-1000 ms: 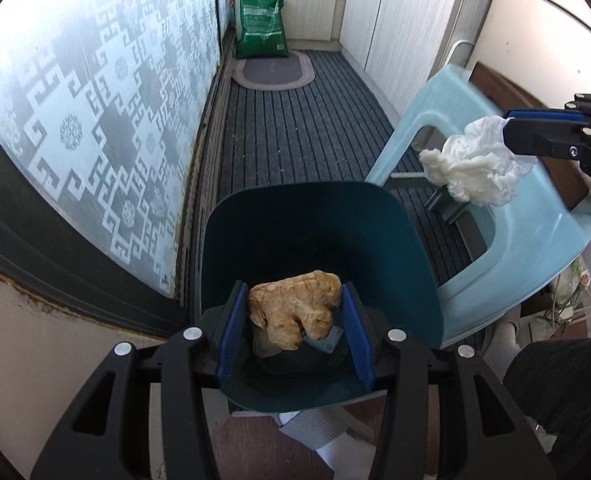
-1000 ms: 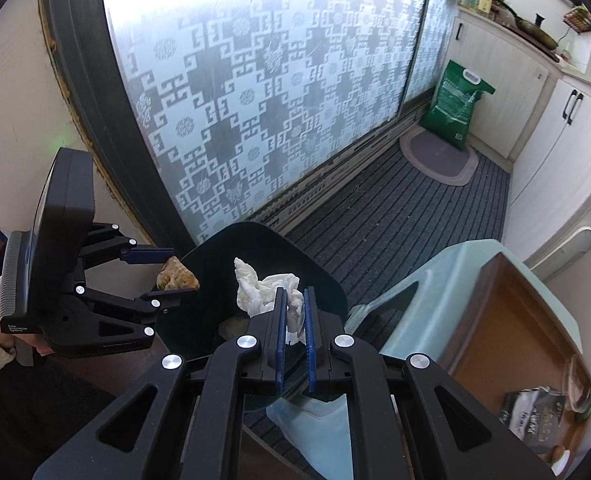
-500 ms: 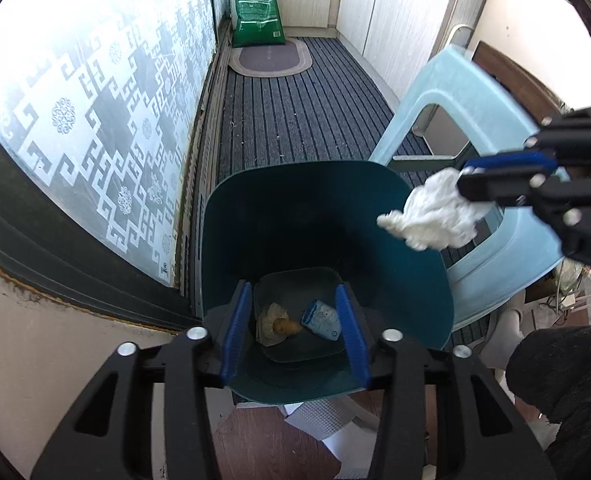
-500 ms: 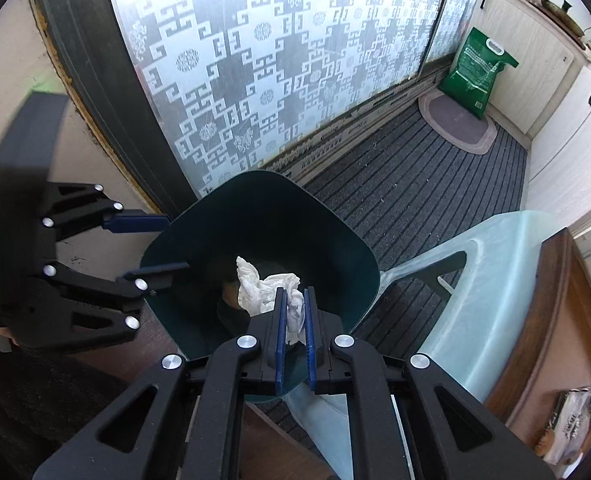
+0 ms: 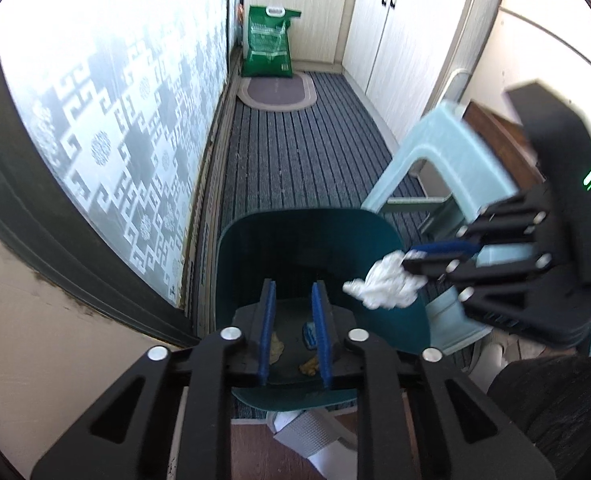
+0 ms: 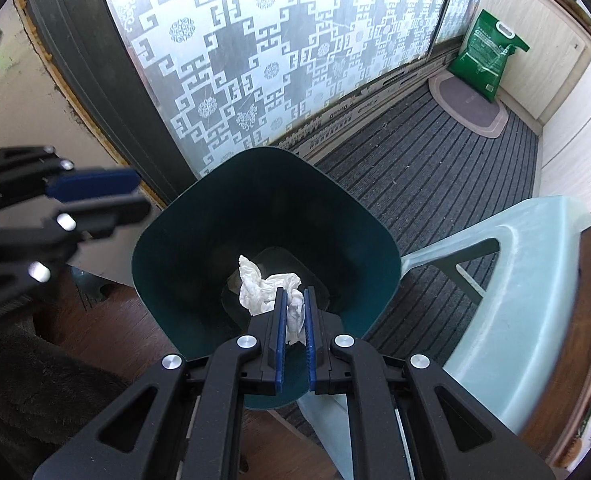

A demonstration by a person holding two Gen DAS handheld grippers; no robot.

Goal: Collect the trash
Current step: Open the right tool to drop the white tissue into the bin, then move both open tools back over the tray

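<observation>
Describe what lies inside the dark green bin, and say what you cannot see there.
On the floor of the dark green bin lie a tan crumpled scrap, a small blue wrapper and a pale scrap. The left gripper's fingers cover part of the floor.

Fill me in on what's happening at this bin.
A person is binning trash with two handheld grippers. The right gripper holds a crumpled white tissue over the open dark teal plastic bin. The left gripper, its jaws just narrowed on nothing, hovers above scraps lying at the bin's bottom.
</observation>
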